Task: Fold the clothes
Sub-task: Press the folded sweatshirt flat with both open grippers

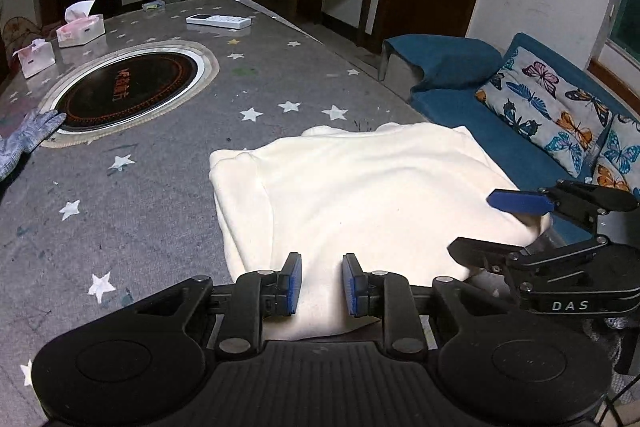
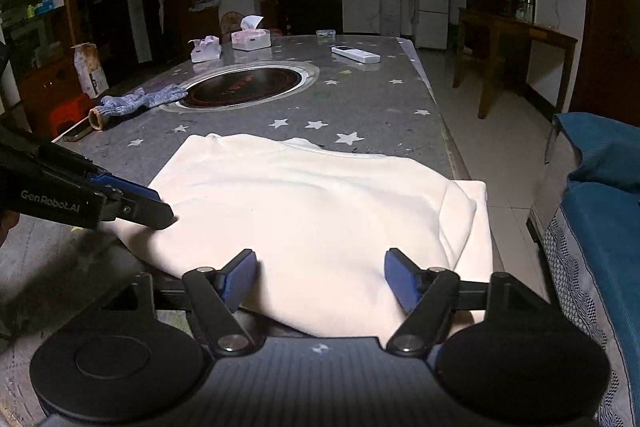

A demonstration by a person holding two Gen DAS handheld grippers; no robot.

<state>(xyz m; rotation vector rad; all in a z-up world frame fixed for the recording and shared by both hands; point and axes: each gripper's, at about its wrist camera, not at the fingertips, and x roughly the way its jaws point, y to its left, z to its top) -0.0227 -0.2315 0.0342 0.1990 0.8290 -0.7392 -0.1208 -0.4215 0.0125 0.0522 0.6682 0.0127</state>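
Left hand-held gripper (image 1: 321, 283): jaws narrowly apart over near edge of the folded cream garment (image 1: 360, 195); cloth lies in the gap, but can't tell if the pads pinch it. Garment lies flat on the star-patterned grey surface (image 1: 160, 187), at its near end, its right side at the surface edge. Right hand-held gripper (image 2: 321, 281): jaws wide open, straddling the garment's near hem, pads not pressing on the cloth. Further back: grey glove (image 2: 140, 101), round hotplate (image 2: 244, 85).

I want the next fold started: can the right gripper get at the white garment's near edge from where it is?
Probably yes: the right gripper is open with the white garment directly between its fingers, nothing in the way.
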